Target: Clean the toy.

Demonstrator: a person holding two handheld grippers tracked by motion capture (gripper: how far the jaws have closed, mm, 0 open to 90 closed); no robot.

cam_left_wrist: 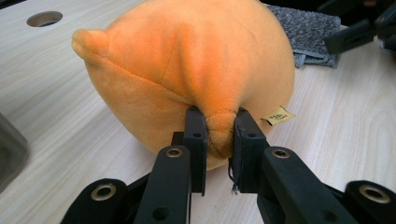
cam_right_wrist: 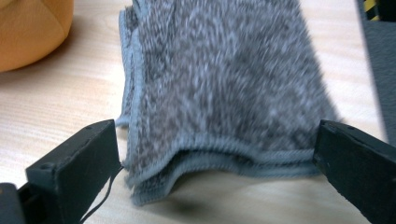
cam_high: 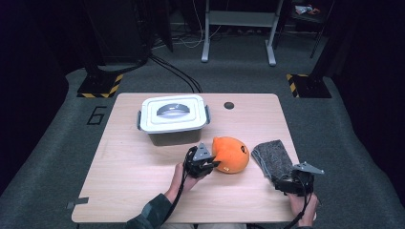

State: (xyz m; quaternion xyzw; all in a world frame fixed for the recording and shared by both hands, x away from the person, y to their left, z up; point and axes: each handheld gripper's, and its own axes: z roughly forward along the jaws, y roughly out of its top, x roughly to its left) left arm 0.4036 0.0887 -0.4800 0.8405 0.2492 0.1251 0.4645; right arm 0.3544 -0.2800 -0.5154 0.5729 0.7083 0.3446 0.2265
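An orange plush toy (cam_high: 231, 155) lies on the wooden table (cam_high: 129, 176), right of centre. My left gripper (cam_high: 212, 160) comes at it from the left and is shut on a pinched fold of its fabric; in the left gripper view the plush toy (cam_left_wrist: 187, 70) bulges above the gripper (cam_left_wrist: 219, 135). A folded grey cloth (cam_high: 272, 160) lies to the right of the toy. My right gripper (cam_high: 286, 179) sits at its near end, open. In the right gripper view the cloth (cam_right_wrist: 224, 79) has its near edge between the wide-spread jaws of the gripper (cam_right_wrist: 215, 154).
A grey box with a white lid and handle (cam_high: 173, 119) stands at the back left of the table. A small round hole (cam_high: 229, 105) is in the tabletop behind the toy. The right table edge runs close to the cloth.
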